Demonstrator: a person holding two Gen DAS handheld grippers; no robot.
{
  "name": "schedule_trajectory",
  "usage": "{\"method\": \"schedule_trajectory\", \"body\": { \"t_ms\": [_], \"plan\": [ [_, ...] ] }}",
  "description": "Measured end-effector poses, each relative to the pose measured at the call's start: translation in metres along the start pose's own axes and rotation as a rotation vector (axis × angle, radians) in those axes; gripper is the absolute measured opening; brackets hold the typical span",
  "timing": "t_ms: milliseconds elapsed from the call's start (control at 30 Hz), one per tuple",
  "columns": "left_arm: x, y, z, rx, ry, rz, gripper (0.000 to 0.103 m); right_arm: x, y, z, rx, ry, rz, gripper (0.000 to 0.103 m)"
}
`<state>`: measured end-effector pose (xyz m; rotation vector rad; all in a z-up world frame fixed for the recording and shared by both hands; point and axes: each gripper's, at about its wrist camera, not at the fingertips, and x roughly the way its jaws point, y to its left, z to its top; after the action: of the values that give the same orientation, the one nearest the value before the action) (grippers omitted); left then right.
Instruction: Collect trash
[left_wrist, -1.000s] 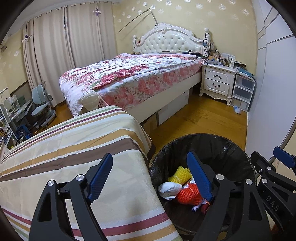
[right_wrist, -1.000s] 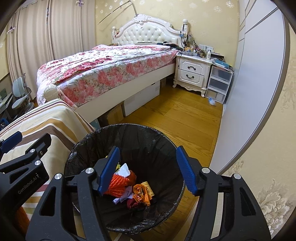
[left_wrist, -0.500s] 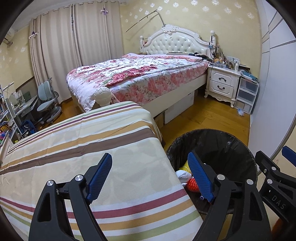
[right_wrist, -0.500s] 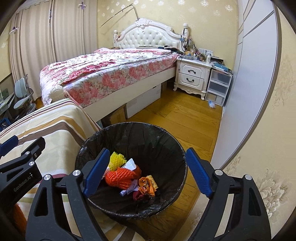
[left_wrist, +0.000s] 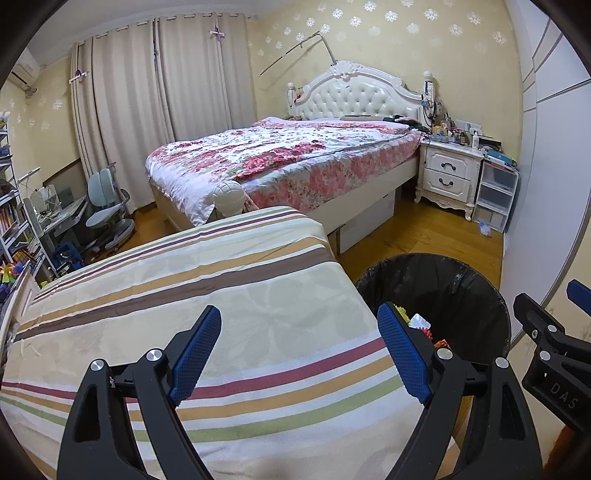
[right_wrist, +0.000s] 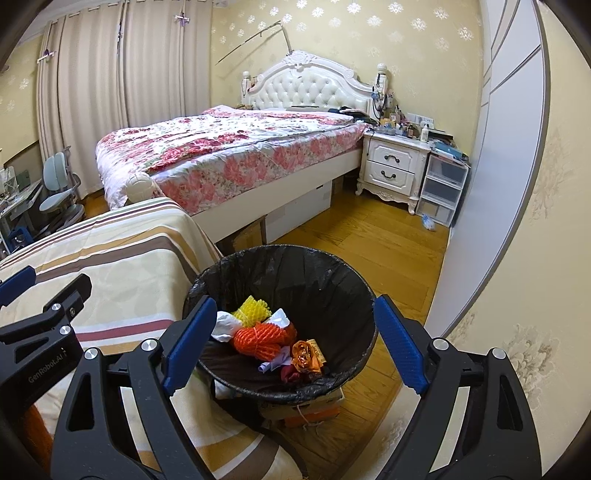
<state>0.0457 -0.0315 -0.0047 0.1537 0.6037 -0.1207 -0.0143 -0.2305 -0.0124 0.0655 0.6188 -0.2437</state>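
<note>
Both tools are empty. The left gripper (left_wrist: 301, 354) stands with its jaws spread wide over the striped cloth (left_wrist: 207, 295), pinching nothing. The right gripper (right_wrist: 295, 343) is likewise spread, framing the mouth of the bin (right_wrist: 343, 269) and holding nothing.

Change noted: a second ago both cameras looked more steeply down into the bin. The left view has since swung away toward the cloth, so that the bin (left_wrist: 476, 280) now sits at its right edge with only a sliver of contents visible past the right-hand finger. The right view has lifted and drawn back; the bin's whole rim is now in frame. The bin's contents look unchanged over the interval.

Location of the trash: inside the black-lined bin, just beside the cloth-covered surface. Visible there are an orange net (right_wrist: 258, 338), a yellow net (right_wrist: 251, 308), white paper (right_wrist: 225, 325) and a crumpled orange wrapper (right_wrist: 304, 356), with darker scraps beneath that cannot be identified.

Assessment: the drop into the bin appears finished, and both tools seem to be retreating from it. No loose item is evident on the cloth in either view. A small pale object (right_wrist: 428, 223) lies on the floor beside the plastic drawers; at this range it cannot be confirmed as litter. If nothing further is found, the task is probably at or near its end.
</note>
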Motion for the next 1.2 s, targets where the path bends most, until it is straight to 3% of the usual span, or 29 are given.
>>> {"method": "schedule_trajectory", "body": {
  "t_ms": [567,1200],
  "plan": [
    [-0.037,0.022,-0.019,-0.069,-0.028,0.012,0.085,-0.038,0.011,-0.013,-0.031,-0.035,0.025,0.085],
    [-0.041,0.021,-0.021,-0.067,-0.032,0.004,0.085,-0.038,0.012,-0.013,-0.032,-0.035,0.026,0.085]
  ]
}}
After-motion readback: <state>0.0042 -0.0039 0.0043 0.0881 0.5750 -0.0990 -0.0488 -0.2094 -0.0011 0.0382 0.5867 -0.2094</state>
